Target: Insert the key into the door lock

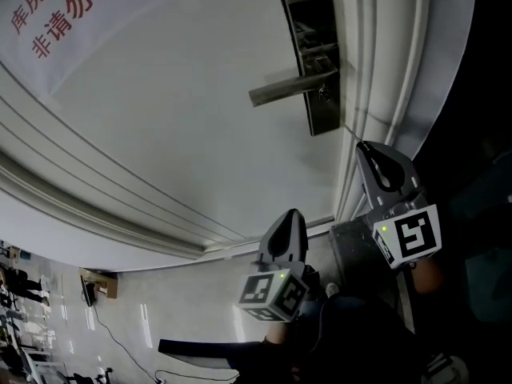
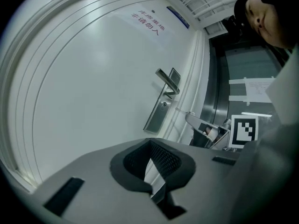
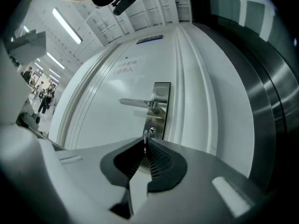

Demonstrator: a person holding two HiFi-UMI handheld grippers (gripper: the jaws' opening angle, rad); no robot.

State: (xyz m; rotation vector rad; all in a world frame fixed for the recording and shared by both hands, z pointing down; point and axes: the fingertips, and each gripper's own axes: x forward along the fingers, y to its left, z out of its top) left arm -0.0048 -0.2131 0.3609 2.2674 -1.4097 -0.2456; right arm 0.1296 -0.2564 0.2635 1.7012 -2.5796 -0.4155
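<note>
Right tongs (image 3: 144,144) pinch thin silvery key (image 3: 145,135) near lock (image 3: 161,120).

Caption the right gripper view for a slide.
Right gripper shut on the key, aimed at the keyhole below the lever handle.

Glossy pale floor (image 1: 172,306) below, strip lights (image 3: 67,25) overhead.
</note>
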